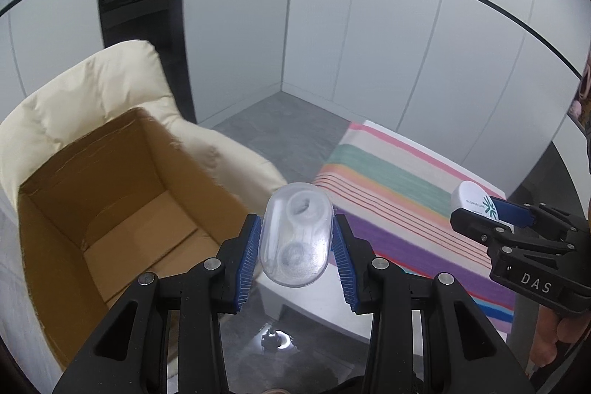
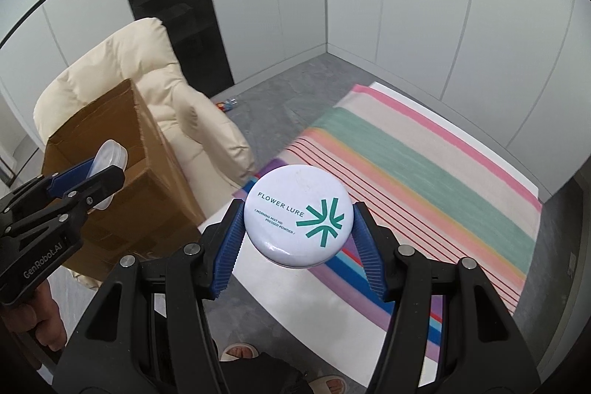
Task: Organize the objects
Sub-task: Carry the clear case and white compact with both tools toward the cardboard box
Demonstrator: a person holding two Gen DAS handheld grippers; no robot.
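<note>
On the cream armchair [image 1: 110, 87] sits an open cardboard box [image 1: 110, 209]. Left gripper [image 1: 295, 242], angled downward beside the box, pinches a clear oval case [image 1: 293, 239]. Right gripper [image 2: 297, 228], tilted down above the striped cloth [image 2: 424, 180], clamps a white powder compact [image 2: 297, 216].

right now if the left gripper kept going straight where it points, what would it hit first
Probably the open cardboard box on the cream armchair: the left gripper, shut on the clear plastic case, aims down near the box's right wall. Depth is unclear; it might pass just right of that wall.
</note>
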